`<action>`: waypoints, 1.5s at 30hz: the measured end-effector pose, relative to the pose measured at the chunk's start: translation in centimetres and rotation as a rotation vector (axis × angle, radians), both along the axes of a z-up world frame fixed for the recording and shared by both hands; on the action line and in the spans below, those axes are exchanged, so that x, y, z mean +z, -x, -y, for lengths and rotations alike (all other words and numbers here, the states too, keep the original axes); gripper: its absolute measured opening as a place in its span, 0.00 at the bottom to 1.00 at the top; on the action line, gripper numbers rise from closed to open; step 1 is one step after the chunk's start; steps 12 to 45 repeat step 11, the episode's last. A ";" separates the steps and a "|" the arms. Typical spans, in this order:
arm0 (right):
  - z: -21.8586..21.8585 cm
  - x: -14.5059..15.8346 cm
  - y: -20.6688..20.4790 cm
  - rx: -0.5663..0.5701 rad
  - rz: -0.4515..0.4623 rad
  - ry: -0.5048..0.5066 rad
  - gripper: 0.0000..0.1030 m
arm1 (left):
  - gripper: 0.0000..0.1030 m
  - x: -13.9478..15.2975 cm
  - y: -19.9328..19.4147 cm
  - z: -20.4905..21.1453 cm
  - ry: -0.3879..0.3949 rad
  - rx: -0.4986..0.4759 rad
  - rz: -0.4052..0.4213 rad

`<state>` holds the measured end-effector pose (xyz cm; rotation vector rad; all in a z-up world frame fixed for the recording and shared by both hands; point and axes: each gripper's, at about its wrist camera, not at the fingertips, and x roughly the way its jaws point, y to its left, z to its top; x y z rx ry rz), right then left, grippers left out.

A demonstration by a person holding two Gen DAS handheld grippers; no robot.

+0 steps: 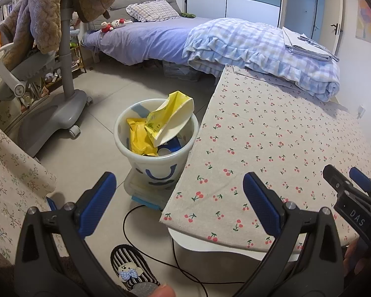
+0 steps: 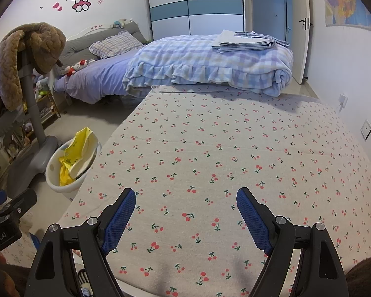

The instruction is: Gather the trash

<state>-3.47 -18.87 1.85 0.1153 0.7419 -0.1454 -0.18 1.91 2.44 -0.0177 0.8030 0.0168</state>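
Observation:
A white trash bin stands on the floor beside the table's left edge. It holds a yellow carton and a crumpled yellow bag. The bin also shows in the right wrist view. My left gripper is open and empty, held above the floor just short of the bin. My right gripper is open and empty over the cherry-print tablecloth. The right gripper also shows at the right edge of the left wrist view.
The table abuts a bed with a checked blanket. A grey wheeled chair base stands left of the bin. A black cable and a striped slipper lie on the floor near me.

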 end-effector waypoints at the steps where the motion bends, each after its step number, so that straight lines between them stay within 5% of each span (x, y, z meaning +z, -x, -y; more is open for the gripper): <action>1: 0.0 0.0 0.0 0.001 0.000 0.000 0.83 | 0.99 0.0 0.0 0.0 0.002 -0.001 -0.002; 45: 0.0 -0.1 -0.1 0.003 -0.009 -0.001 0.83 | 0.99 -0.1 -0.3 -0.2 0.036 -0.020 -0.029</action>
